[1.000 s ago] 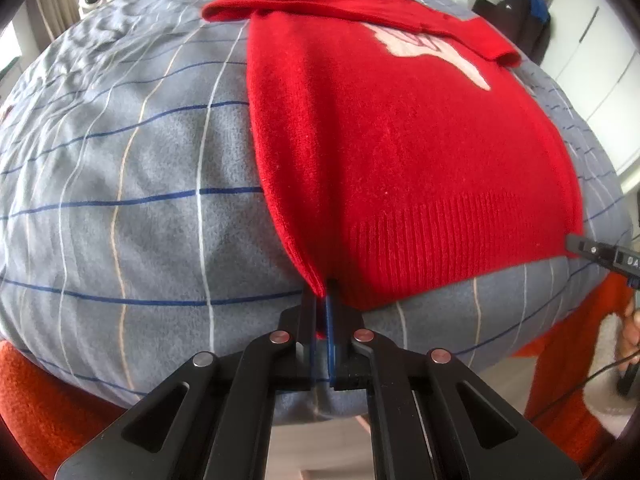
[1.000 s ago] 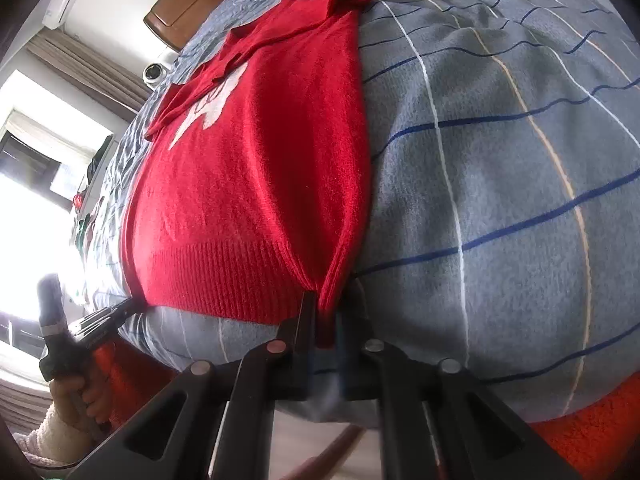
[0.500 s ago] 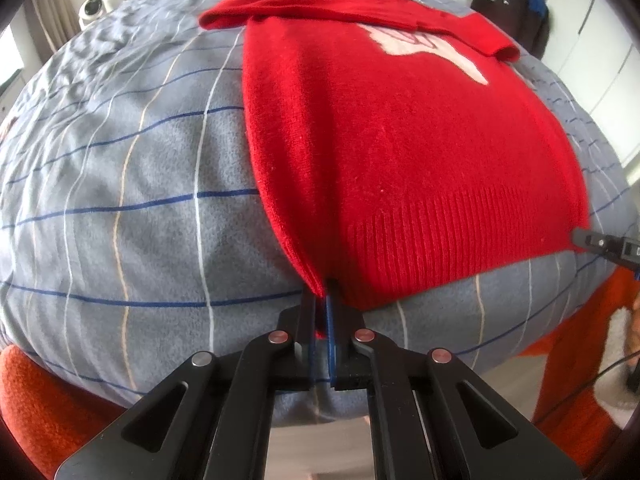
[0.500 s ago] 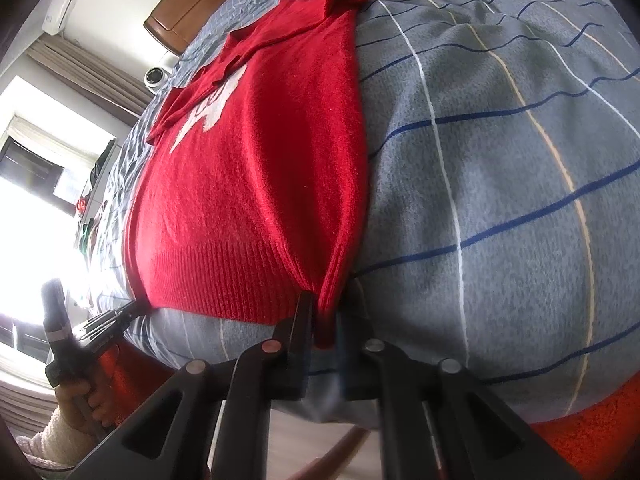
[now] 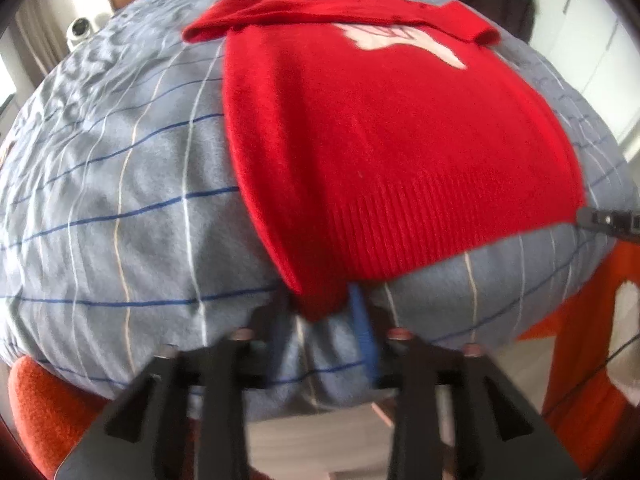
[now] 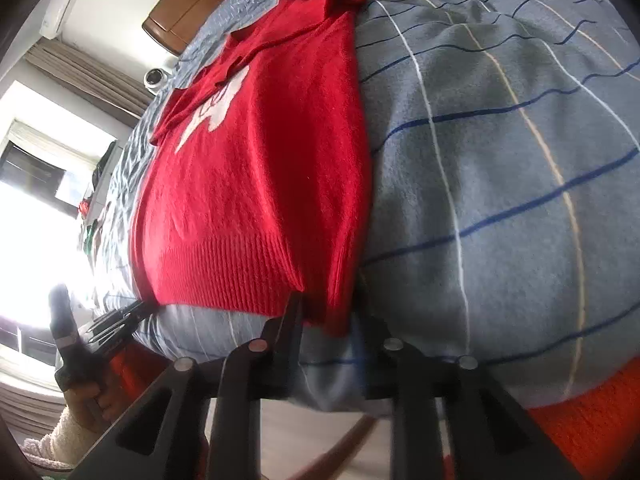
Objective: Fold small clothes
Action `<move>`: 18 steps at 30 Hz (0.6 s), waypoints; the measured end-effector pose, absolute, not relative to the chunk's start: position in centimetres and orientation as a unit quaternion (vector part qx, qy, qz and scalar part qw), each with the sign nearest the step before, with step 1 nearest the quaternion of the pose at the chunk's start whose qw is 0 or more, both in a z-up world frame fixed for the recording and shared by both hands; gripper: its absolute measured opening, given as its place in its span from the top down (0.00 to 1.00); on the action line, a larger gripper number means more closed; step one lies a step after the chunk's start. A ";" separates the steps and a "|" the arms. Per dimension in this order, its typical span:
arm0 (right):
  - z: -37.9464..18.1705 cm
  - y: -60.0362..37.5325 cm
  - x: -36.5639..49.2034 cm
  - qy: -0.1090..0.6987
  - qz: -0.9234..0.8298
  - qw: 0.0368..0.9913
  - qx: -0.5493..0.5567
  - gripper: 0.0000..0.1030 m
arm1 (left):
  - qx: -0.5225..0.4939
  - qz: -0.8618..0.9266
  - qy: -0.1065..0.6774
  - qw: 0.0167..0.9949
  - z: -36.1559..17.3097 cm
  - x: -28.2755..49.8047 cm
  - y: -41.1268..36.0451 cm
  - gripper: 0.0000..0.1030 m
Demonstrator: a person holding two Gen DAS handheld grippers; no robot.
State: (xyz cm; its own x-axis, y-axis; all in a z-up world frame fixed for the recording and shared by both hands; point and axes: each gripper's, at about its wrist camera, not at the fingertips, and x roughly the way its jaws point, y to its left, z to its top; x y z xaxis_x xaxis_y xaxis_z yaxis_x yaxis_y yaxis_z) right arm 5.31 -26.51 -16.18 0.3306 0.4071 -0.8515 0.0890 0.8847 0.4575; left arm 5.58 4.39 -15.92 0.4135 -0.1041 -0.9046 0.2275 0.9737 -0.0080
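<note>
A small red knit sweater point(image 5: 384, 132) with a white chest print lies flat on a grey plaid bed cover point(image 5: 120, 200), ribbed hem toward me. My left gripper point(image 5: 320, 312) is open, its jaws spread either side of the hem's left corner. In the right wrist view the sweater point(image 6: 256, 184) runs away from me. My right gripper point(image 6: 332, 316) is open around the hem's right corner. Each gripper shows in the other's view: the right one point(image 5: 608, 220) at the far hem corner, the left one point(image 6: 116, 320) at lower left.
The bed cover point(image 6: 500, 160) spreads wide on the right of the sweater. A wooden headboard point(image 6: 188, 12) stands at the far end. An orange cushion point(image 5: 44, 408) sits below the bed edge. White cabinets point(image 5: 592, 32) stand at right. A bright window point(image 6: 36, 200) is on the left.
Both grippers have opened and let go of the sweater's hem corners. The hem now rests on the bed cover. The left view is blurred by motion.
</note>
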 end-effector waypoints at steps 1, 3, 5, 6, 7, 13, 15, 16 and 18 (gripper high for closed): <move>-16.1 -26.6 5.2 0.574 0.097 0.785 0.212 0.75 | 0.073 -0.095 0.529 0.840 -15.8 5.2 4.0 0.50; -16.0 -26.9 4.9 0.580 0.089 0.783 0.207 0.71 | 0.093 -0.091 0.523 0.842 -15.4 4.6 3.5 0.49; -15.8 -27.5 4.6 0.584 0.082 0.780 0.211 0.66 | 0.102 -0.096 0.516 0.845 -14.6 3.9 3.2 0.49; -15.7 -27.8 4.4 0.585 0.078 0.779 0.211 0.65 | 0.102 -0.098 0.512 0.848 -14.1 3.7 3.2 0.46; -15.3 -28.1 4.2 0.587 0.071 0.780 0.206 0.64 | 0.100 -0.100 0.504 0.852 -13.4 3.4 3.3 0.41; -10.5 -28.3 4.7 0.562 0.052 0.820 0.096 0.64 | 0.062 -0.047 0.420 0.904 -7.9 5.2 7.9 0.20; -7.5 -27.9 6.0 0.536 0.058 0.841 0.038 0.63 | 0.021 -0.002 0.401 0.916 -7.2 6.4 10.5 0.20; -5.6 -27.5 7.0 0.518 0.062 0.853 0.009 0.60 | -0.004 0.019 0.396 0.918 -7.2 6.8 11.7 0.20; -2.7 -26.6 9.0 0.484 0.072 0.872 -0.031 0.46 | -0.046 0.063 0.381 0.921 -8.1 7.1 14.2 0.20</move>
